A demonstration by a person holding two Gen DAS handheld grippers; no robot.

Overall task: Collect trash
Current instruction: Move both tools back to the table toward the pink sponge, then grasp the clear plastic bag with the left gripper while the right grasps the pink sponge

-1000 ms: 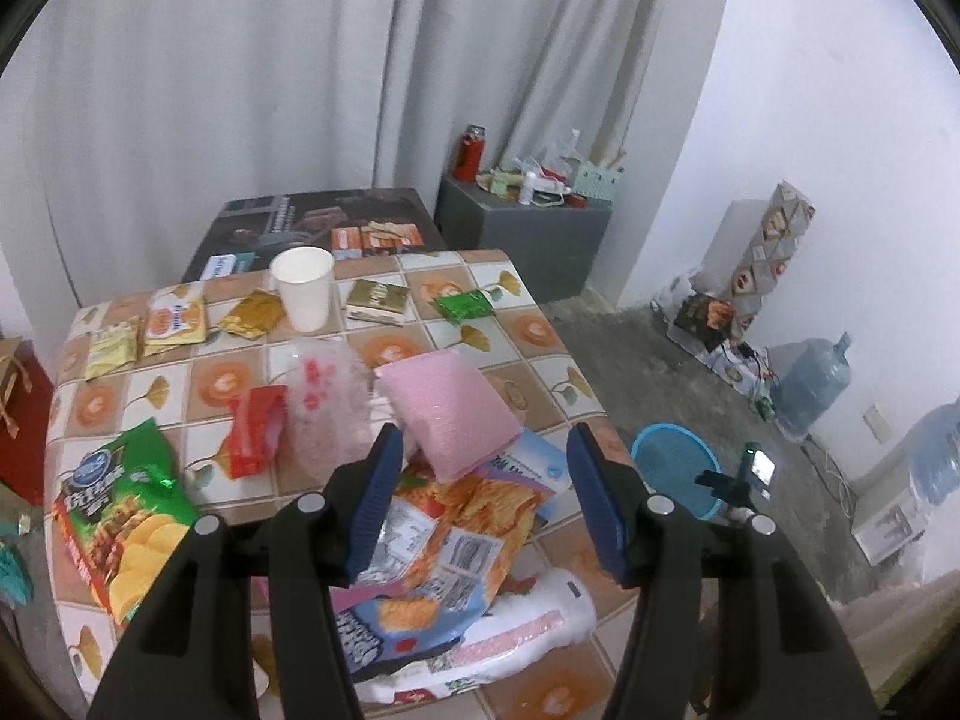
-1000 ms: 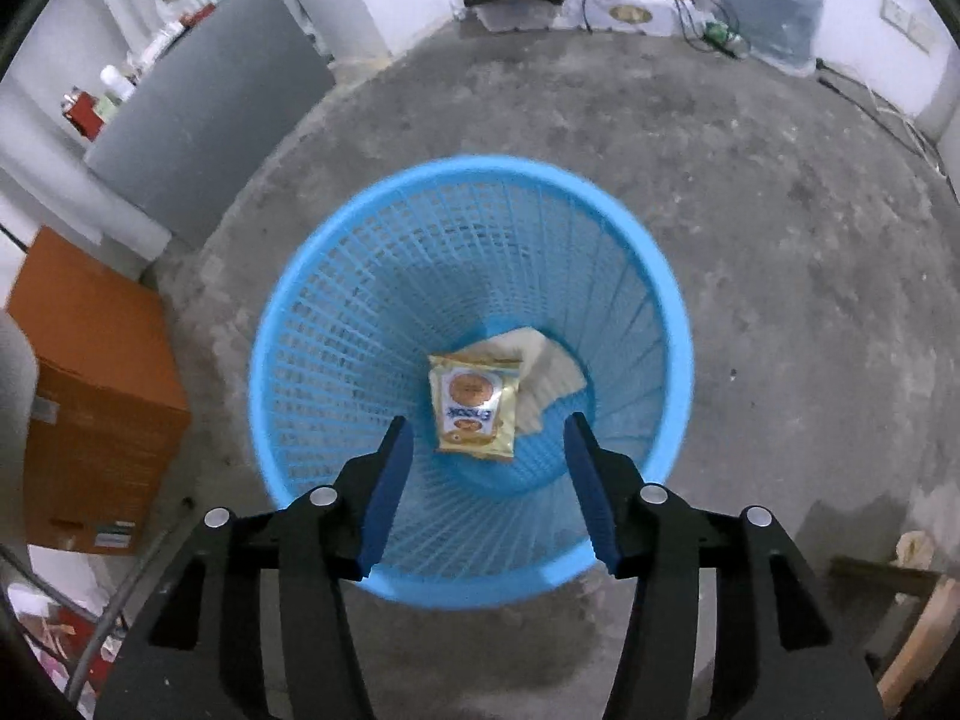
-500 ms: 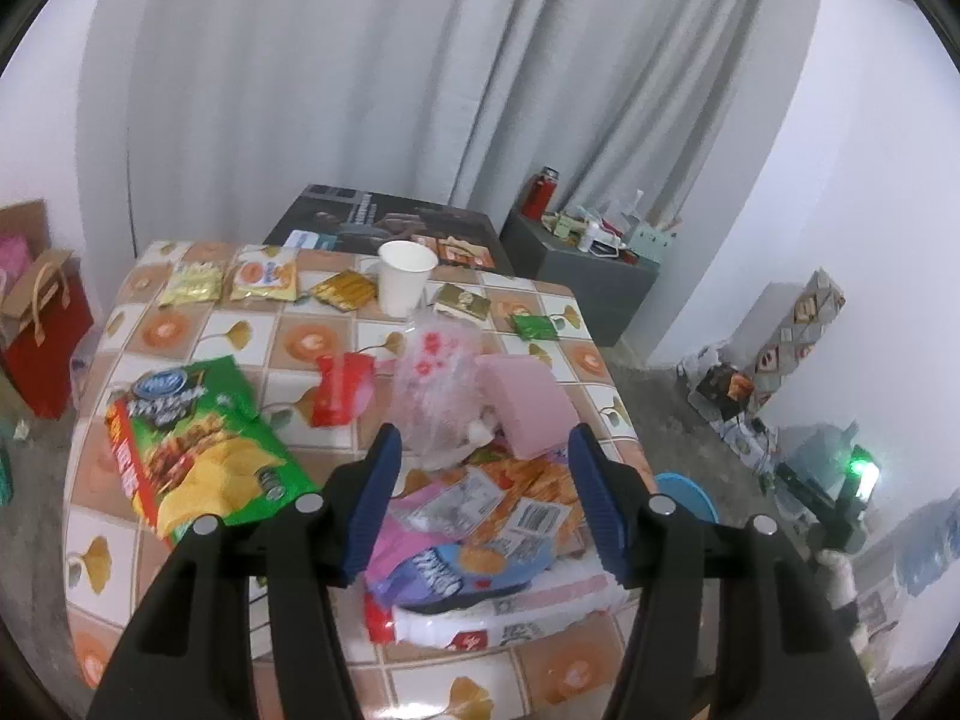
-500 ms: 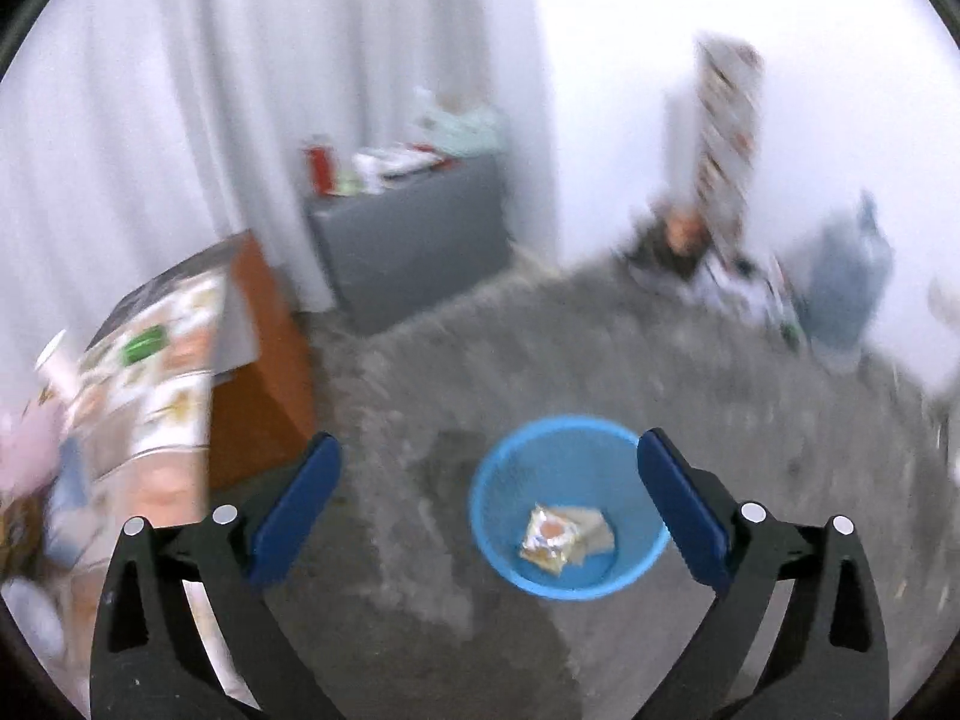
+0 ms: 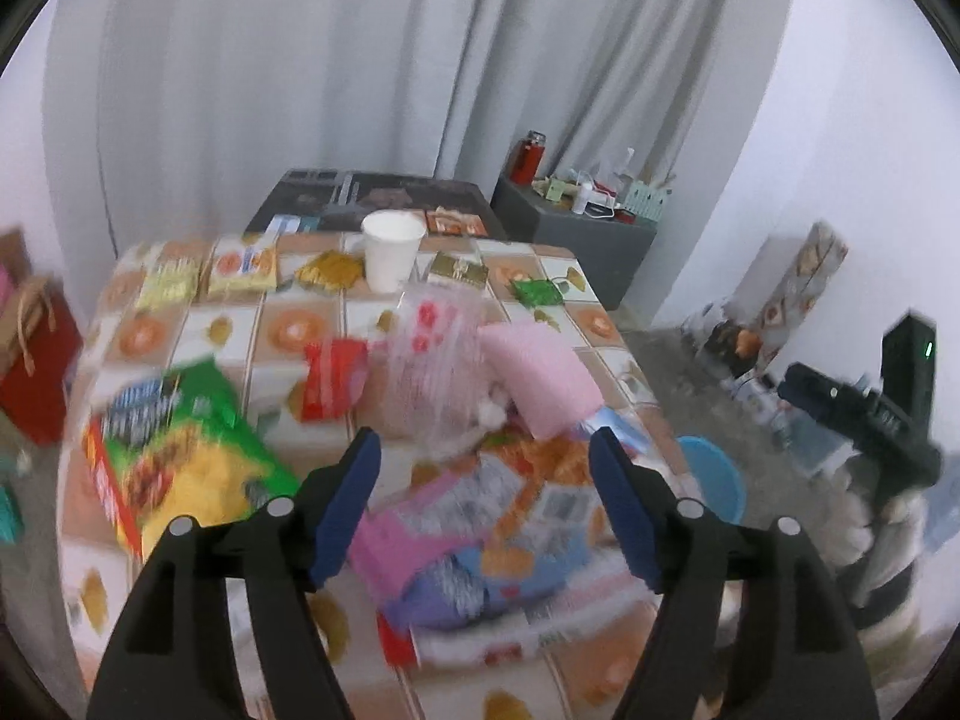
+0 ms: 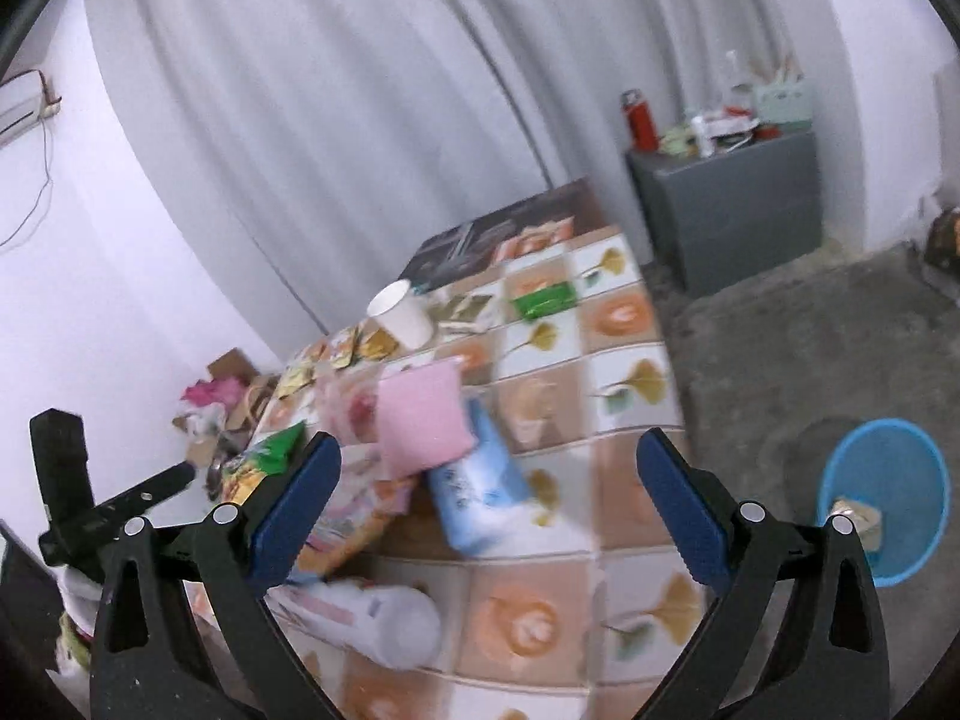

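Two grippers, both empty, face the littered surface [image 5: 198, 330] because the wrappers on it are what I have to clear. My left gripper [image 5: 486, 504] hangs over the near heap of wrappers [image 5: 480, 516]; its jaws are opening with nothing pressed between them, which I take as widening for a bulky, crinkly bundle that would slip out of a narrow bite. My right gripper [image 6: 486, 510] has its jaws spread about as wide as they go and holds nothing, aimed at the near corner of the surface where a light blue pack [image 6: 474, 498] lies just under a pink pouch [image 6: 420, 420]. Taking the paper cup [image 5: 393, 255] as my landmark: it stands upright at the far edge, small gold and green sachets lie flat on either side of it, the pink pouch and a clear plastic bag [image 5: 432, 360] rest nearer me than it, and a big green chip bag [image 5: 180, 468] lies nearer still and to its left. On the floor beyond the right side of the surface sits the blue basket [image 6: 900, 468], open-topped with some wrappers already at its bottom, placed close so each load is a short carry. Most of the trash is still on the surface.
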